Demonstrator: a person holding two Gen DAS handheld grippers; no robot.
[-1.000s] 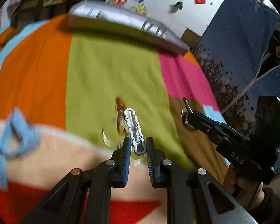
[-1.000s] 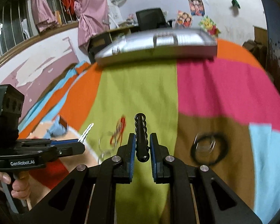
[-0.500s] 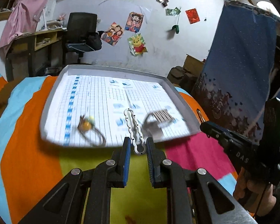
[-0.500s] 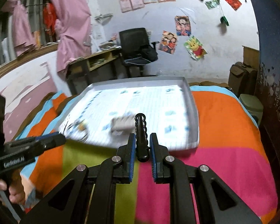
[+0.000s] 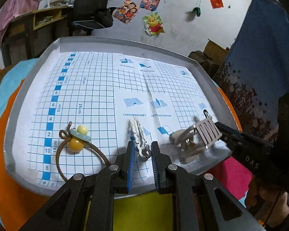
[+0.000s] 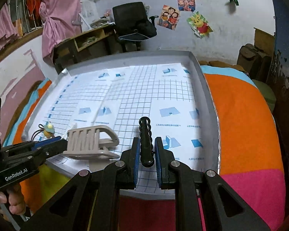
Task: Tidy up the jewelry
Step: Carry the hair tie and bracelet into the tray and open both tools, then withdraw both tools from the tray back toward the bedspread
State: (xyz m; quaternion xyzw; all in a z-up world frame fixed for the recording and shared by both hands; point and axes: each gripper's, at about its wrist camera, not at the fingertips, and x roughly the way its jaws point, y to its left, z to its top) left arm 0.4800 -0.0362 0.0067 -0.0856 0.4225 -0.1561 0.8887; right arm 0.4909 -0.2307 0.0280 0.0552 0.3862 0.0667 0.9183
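Observation:
A grey tray (image 5: 38, 65) lined with grid paper lies on a striped blanket. My left gripper (image 5: 142, 146) is shut on a white wavy hair clip (image 5: 137, 134), held just above the tray's near edge. In the right wrist view my right gripper (image 6: 146, 142) is shut on a black wavy hair clip (image 6: 145, 132), also over the near part of the tray (image 6: 204, 88). A beige claw clip (image 5: 194, 140) (image 6: 90, 142) lies in the tray between the two grippers. At the tray's near left lies a brown hair tie with yellow beads (image 5: 77, 138) (image 6: 47, 129).
The striped blanket (image 6: 240, 115) spreads around the tray. A black office chair (image 6: 133, 21), a wooden desk (image 6: 86, 40) and a poster wall stand behind it. A dark blue curtain (image 5: 260, 57) hangs at the right. A person's hand (image 6: 11, 202) holds the left handle.
Both grippers have travelled from the blanket forward to the tray, each carrying its clip. The tray now fills the view, with the clips hanging over its near edge.

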